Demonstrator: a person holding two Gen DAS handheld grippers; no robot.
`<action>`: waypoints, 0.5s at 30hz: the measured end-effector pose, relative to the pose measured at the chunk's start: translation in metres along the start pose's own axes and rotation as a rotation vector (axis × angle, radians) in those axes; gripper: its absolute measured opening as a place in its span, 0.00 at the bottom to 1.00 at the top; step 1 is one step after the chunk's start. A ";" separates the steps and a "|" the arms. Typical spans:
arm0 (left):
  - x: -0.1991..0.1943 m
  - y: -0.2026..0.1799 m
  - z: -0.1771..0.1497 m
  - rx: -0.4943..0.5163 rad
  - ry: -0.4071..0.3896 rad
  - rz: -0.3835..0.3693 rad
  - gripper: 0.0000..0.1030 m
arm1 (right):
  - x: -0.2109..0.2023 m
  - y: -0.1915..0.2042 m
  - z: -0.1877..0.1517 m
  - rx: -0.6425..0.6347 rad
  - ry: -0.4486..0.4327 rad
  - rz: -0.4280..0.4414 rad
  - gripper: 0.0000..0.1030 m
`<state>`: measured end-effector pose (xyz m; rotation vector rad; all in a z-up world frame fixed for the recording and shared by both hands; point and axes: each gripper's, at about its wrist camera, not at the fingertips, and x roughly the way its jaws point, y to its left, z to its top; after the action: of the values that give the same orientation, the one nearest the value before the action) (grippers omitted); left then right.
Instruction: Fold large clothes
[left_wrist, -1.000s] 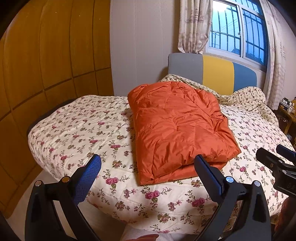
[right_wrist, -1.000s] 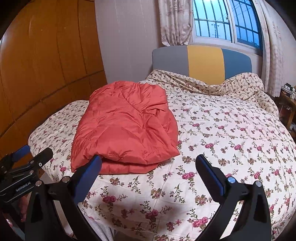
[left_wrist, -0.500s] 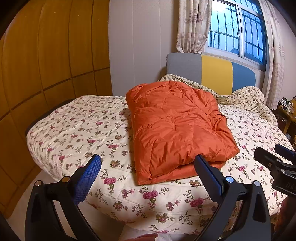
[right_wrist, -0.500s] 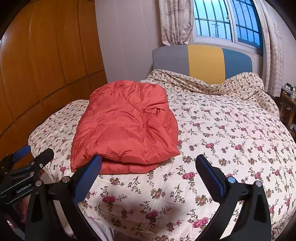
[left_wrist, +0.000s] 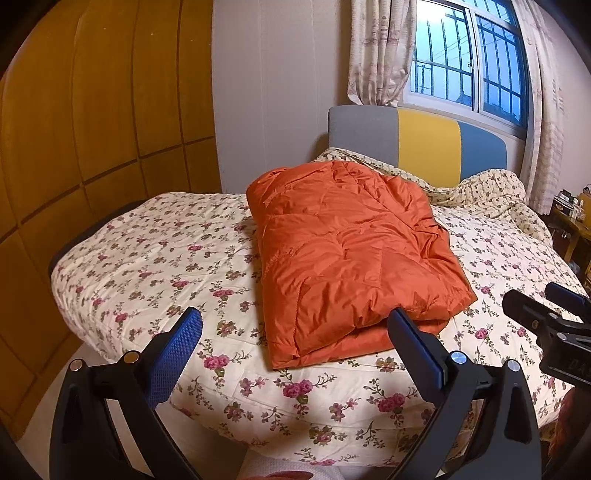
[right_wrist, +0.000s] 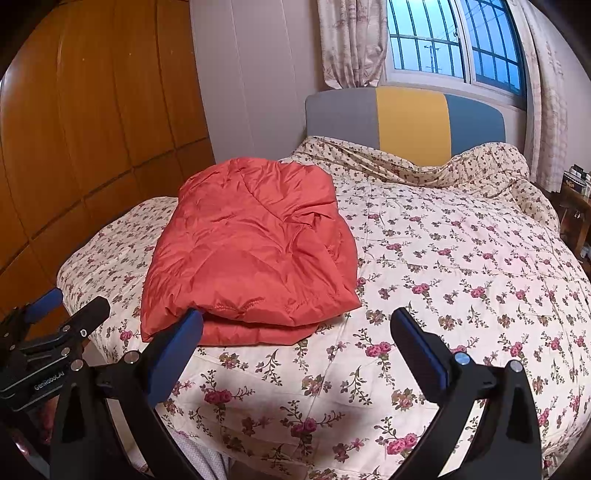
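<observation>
An orange padded jacket (left_wrist: 351, 254) lies folded into a thick rectangle on the flowered bed cover (left_wrist: 155, 258); it also shows in the right wrist view (right_wrist: 251, 254). My left gripper (left_wrist: 295, 332) is open and empty, held in front of the bed's near edge, short of the jacket. My right gripper (right_wrist: 295, 332) is open and empty, over the near edge, to the right of the jacket's front fold. Each gripper shows at the edge of the other's view: the right one (left_wrist: 550, 325) and the left one (right_wrist: 55, 325).
The bed has a grey, yellow and blue headboard (left_wrist: 417, 144) under a barred window (left_wrist: 469, 62) with curtains. Wooden wardrobe panels (left_wrist: 74, 129) run along the left. A small side table (left_wrist: 576, 218) with items stands at the far right. Rumpled bedding (right_wrist: 461, 166) lies by the headboard.
Both grippers have drifted slightly back and down from the bed, so the jacket sits a little higher in view. The jaws stay open. The jacket has not moved.
</observation>
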<state>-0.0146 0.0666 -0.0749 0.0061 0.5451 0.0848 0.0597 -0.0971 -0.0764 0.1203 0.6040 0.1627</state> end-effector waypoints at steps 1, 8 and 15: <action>0.000 0.000 0.000 0.001 -0.001 -0.001 0.97 | 0.000 0.000 0.000 0.001 0.001 0.001 0.98; 0.003 -0.001 0.000 -0.014 0.008 -0.033 0.97 | 0.005 -0.002 -0.001 0.004 0.011 0.003 0.98; 0.011 0.001 -0.003 -0.044 0.024 -0.015 0.97 | 0.014 -0.009 -0.002 0.027 0.037 0.000 0.98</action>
<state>-0.0069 0.0685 -0.0829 -0.0419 0.5672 0.0820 0.0705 -0.1033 -0.0871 0.1435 0.6433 0.1569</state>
